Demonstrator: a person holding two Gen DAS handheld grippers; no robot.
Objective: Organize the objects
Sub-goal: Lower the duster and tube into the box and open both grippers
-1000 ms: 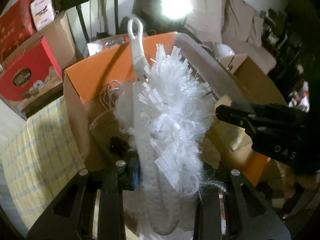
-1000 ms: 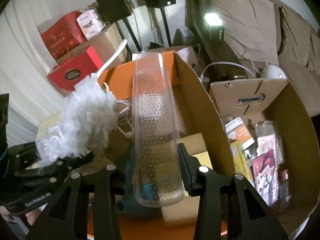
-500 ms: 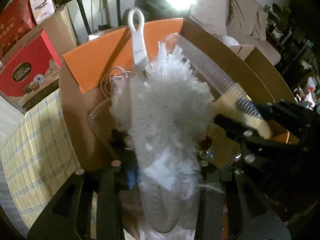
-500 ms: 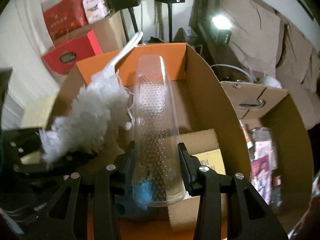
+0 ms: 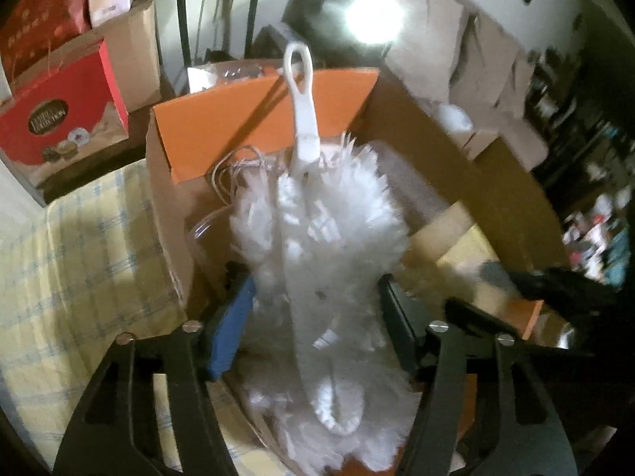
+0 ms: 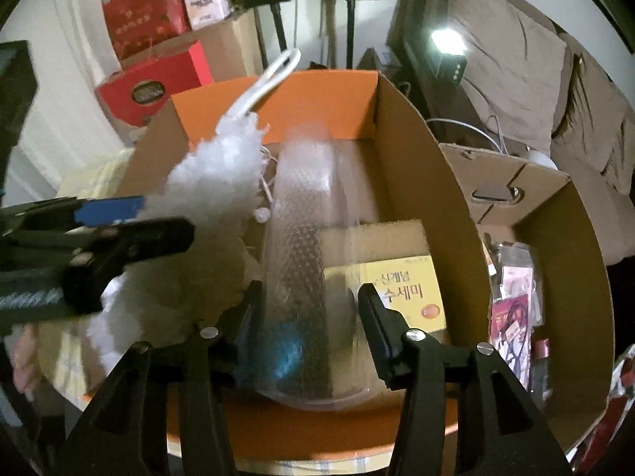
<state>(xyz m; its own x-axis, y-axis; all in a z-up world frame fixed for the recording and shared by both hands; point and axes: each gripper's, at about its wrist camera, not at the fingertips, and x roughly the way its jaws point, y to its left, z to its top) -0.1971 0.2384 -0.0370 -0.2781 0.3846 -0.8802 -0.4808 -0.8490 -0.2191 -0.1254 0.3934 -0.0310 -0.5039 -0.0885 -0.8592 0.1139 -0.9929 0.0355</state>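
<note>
Both claws hang over the open cardboard box (image 6: 412, 127). The left claw (image 5: 313, 309) has just been opening, its jaws apart around the white duster (image 5: 325, 238). The right claw (image 6: 307, 305) has also been opening, jaws clear of the blurred clear plastic tube (image 6: 301, 214) between them.

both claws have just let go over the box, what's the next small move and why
Probably lift both claws straight up. The left claw and right claw have just been opening; the white duster and clear textured tube sit loose between their pads, already inside the orange-flapped box.
</note>
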